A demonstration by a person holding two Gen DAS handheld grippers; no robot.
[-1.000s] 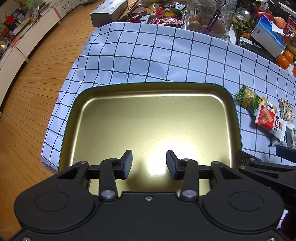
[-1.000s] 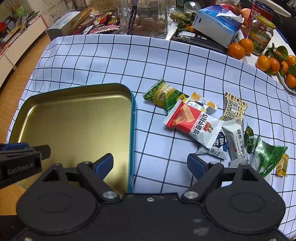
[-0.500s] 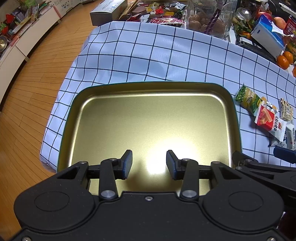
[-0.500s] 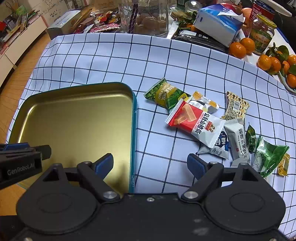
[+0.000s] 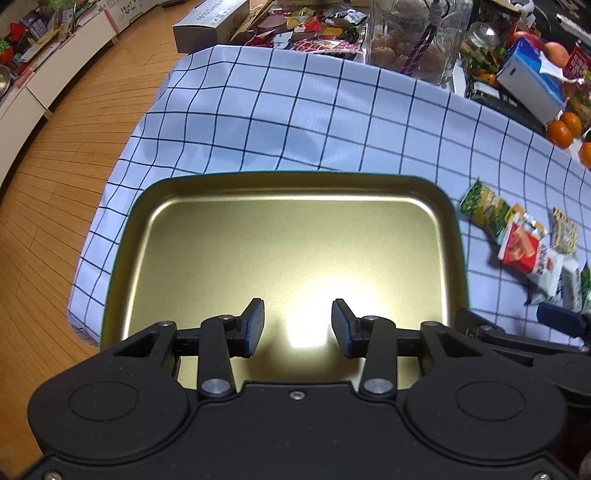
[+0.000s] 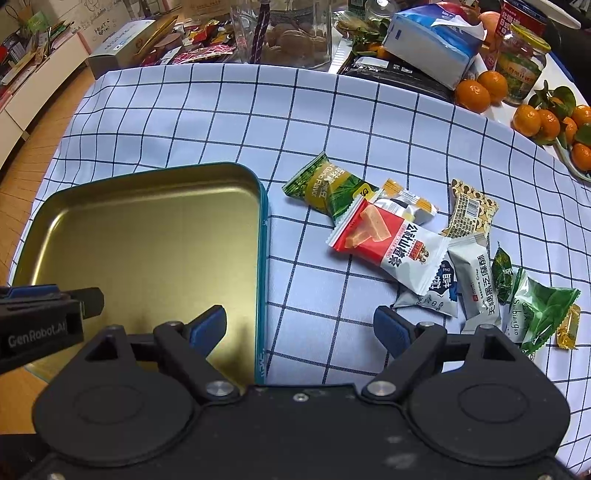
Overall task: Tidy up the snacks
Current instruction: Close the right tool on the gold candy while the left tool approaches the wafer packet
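A gold metal tray with a teal rim [image 5: 258,236] lies on the checked tablecloth; it also shows in the right wrist view [image 6: 147,236]. My left gripper [image 5: 297,328] hovers open and empty over the tray's near part. Several snack packets lie in a pile right of the tray: a green one [image 6: 325,186], a red and white one [image 6: 388,240], a grey one [image 6: 476,280] and a green leaf one [image 6: 539,306]. My right gripper [image 6: 306,330] is open and empty over the tablecloth by the tray's right rim, short of the pile.
The back of the table holds a glass jar [image 6: 295,33], a tissue pack [image 6: 432,40], oranges [image 6: 476,92], a jar [image 6: 521,70] and boxes [image 6: 122,48]. The tablecloth's left edge drops to a wooden floor [image 5: 55,166].
Both views have shifted slightly; the right gripper has edged toward the snack pile. Both grippers stay open and nothing was picked up.
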